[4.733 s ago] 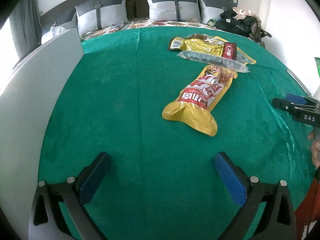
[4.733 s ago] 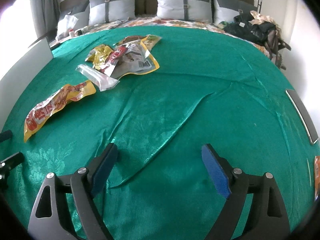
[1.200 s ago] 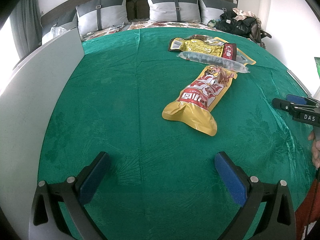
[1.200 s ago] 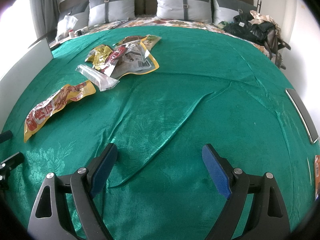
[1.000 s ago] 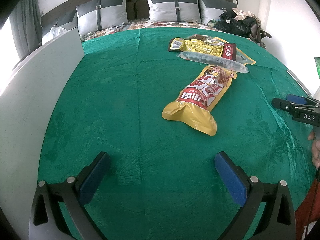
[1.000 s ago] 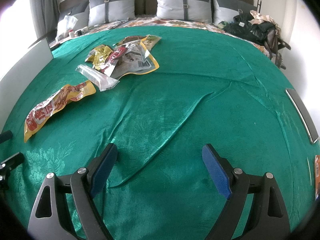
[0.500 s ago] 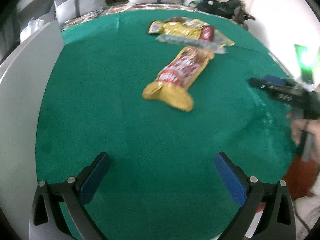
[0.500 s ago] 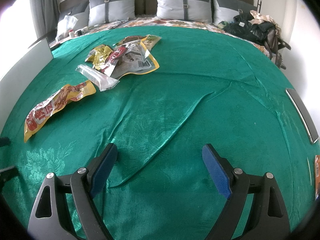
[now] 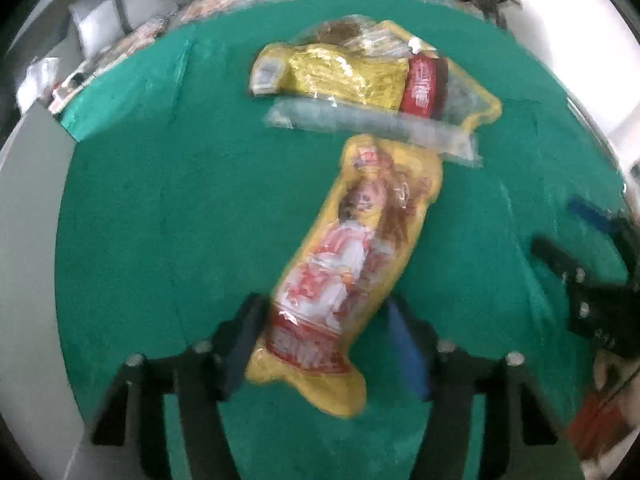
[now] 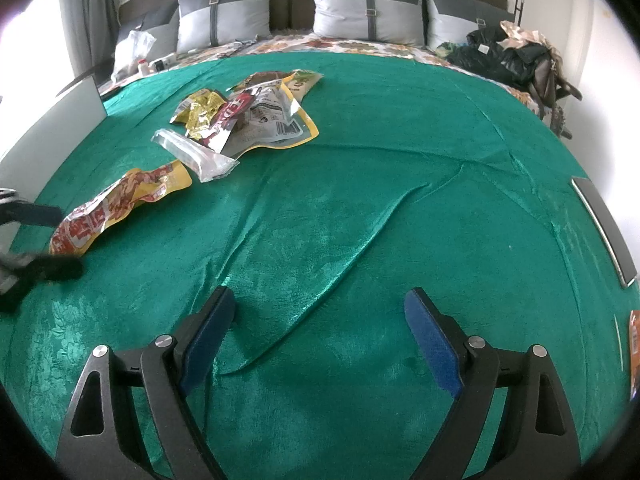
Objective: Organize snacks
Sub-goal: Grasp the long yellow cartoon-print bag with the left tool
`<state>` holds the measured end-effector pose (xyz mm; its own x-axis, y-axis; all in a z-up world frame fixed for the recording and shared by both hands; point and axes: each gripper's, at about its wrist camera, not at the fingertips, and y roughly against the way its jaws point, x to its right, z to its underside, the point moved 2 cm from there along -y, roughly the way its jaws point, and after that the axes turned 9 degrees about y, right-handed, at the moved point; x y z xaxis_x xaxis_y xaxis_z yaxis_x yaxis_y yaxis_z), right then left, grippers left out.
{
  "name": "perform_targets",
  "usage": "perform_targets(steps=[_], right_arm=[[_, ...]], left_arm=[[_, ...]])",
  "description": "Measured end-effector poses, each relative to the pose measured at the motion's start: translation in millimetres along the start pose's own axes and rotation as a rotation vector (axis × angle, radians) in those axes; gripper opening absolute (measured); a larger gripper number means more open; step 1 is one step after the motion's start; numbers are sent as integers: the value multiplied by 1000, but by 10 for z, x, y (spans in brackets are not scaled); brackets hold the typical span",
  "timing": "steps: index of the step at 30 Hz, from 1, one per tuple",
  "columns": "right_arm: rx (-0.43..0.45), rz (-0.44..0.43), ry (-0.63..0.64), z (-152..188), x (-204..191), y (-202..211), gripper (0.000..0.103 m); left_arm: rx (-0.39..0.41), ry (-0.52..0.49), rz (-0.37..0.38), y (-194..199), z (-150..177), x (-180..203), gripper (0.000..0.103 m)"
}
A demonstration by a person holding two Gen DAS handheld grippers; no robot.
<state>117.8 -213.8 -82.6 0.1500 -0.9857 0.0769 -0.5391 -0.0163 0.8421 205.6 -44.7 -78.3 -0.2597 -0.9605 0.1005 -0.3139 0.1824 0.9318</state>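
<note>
In our left wrist view the left gripper (image 9: 324, 344) has just been closing, its jaws straddling the near end of the yellow snack bag (image 9: 352, 264); through the blur, contact looks likely on one side only. Our right gripper (image 10: 316, 344) stands wide over bare green cloth (image 10: 400, 208). Only its view shows the far snack pile (image 10: 248, 116) sharply, and pillows (image 10: 224, 12).

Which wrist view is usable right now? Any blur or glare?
Left wrist view: motion-blurred throughout, the print on the long yellow snack bag between the left gripper fingers is smeared. Right wrist view: sharp, with sheen on the green cover folds, blown-out white at the left edge, and fisheye curvature.
</note>
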Motion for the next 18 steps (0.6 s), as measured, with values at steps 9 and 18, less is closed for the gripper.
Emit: perform_targets(steps=[9,18], right_arm=[[0,0,1,2,1,0,89],[0,0,1,6,1,-1,89]], left_arm=[[96,245,-102,284,323,-772,47],[189,323,-177,200,499,-1162,92]])
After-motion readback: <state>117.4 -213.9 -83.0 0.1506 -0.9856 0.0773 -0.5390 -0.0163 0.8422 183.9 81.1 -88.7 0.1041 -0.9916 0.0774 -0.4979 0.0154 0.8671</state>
